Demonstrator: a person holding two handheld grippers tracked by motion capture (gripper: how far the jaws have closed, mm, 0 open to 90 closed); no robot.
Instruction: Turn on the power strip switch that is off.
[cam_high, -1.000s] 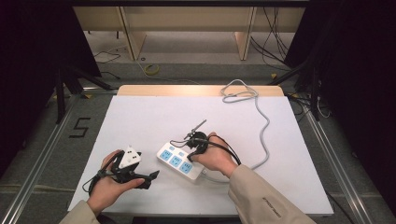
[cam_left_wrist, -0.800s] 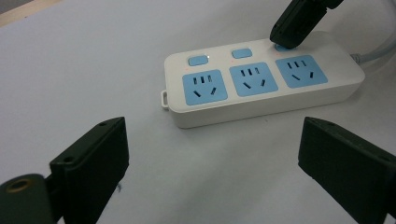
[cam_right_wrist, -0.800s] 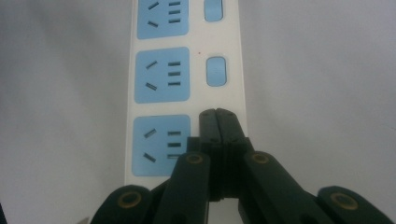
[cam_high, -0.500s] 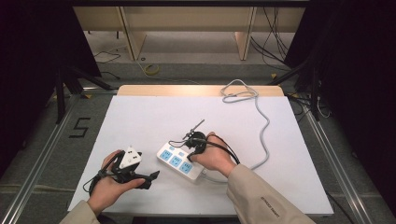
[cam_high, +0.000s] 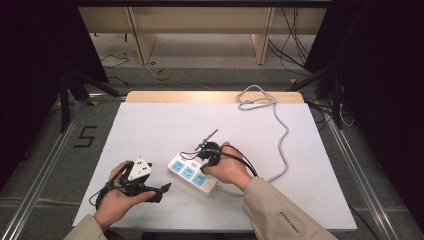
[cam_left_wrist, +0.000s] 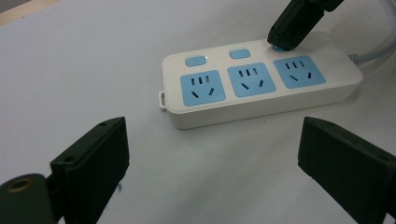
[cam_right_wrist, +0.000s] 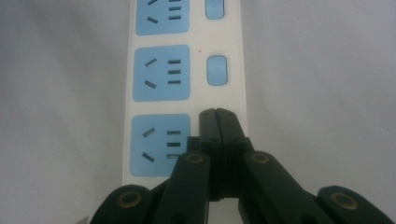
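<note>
A: What sits on the tabletop (cam_high: 150, 125)?

B: A white power strip (cam_high: 192, 173) with three blue sockets and a blue switch beside each. It lies near the person's edge, a little right of the middle, set at a slant. Its grey cable (cam_high: 282, 145) runs off to the right, curves up the white surface and ends in a loose coil near the far edge.

A: And the right gripper (cam_high: 209, 152)?

B: It stands over the strip's cable end. In the right gripper view its two black jaws are pressed together, nothing between them, and their joined tips (cam_right_wrist: 217, 116) rest on the strip right where the switch of the nearest socket (cam_right_wrist: 160, 144) sits. From the left gripper view the same black tip (cam_left_wrist: 292, 28) covers that switch; a sliver of blue shows beneath it.

A: The left gripper (cam_high: 157, 190)?

B: Held in the left hand (cam_high: 115, 200), low at the near left of the tabletop, well apart from the strip and pointing toward it. Its jaws are spread wide and hold nothing; the strip lies beyond them in its own view.
</note>
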